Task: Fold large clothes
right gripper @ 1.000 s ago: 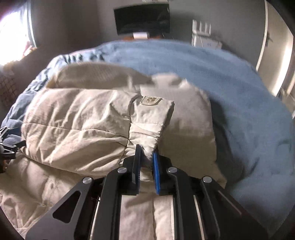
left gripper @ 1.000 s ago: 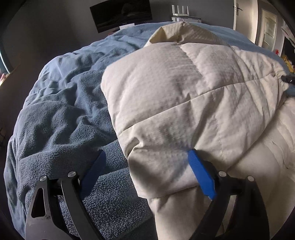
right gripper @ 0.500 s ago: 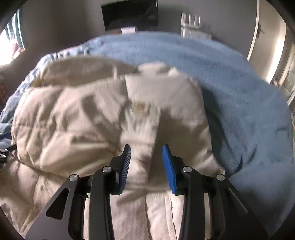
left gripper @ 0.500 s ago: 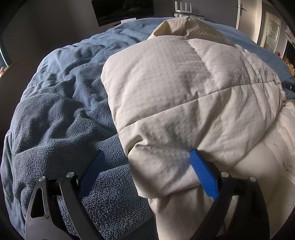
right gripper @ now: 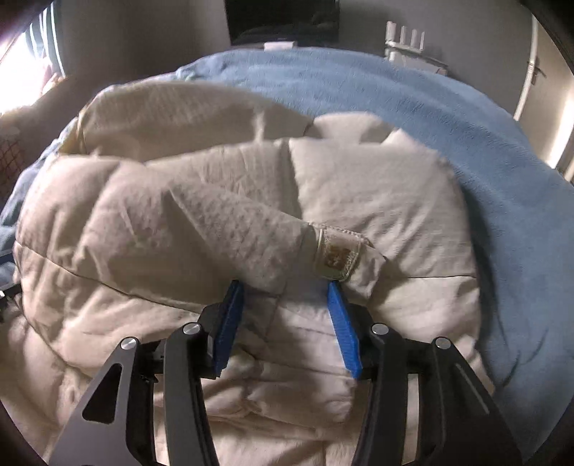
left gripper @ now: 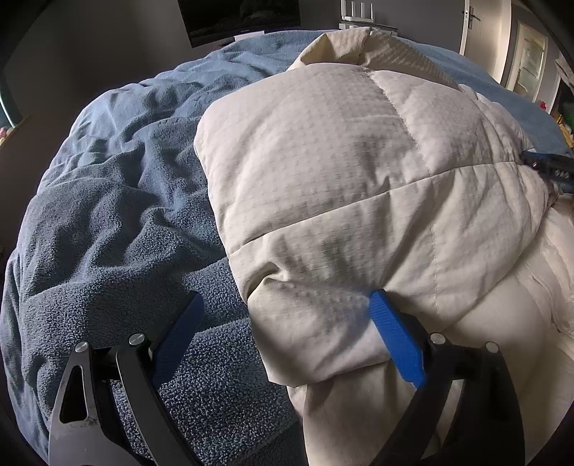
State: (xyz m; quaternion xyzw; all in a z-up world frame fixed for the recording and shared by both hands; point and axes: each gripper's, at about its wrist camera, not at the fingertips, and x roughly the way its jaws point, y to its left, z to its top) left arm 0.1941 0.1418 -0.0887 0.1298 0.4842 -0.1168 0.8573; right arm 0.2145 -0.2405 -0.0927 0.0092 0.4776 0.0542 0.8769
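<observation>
Left wrist view: blue fleece blanket (left gripper: 107, 222) spread over a bed, rumpled across the left half of the frame; dark screen (left gripper: 244, 16) on the grey wall at top centre, white door (left gripper: 531, 61) at upper right. Cream quilted jacket (left gripper: 358, 172) heaped over centre and right, hiding the blanket beneath. Left gripper (left gripper: 287, 322) at bottom, fingers (left gripper: 394, 340) spread wide, released, one on the fleece, one against the jacket's folded edge. Tip of the right gripper (left gripper: 552, 168) peeking in at the right edge.

Right wrist view: somewhat blurred. Bright window (right gripper: 21, 64) at upper left, unseen from the other side. Sleeve cuff with a small badge (right gripper: 337, 258), possibly a logo, draped at centre. Right gripper (right gripper: 287, 322) opening, cuff just beyond the tips, nothing pinched.
</observation>
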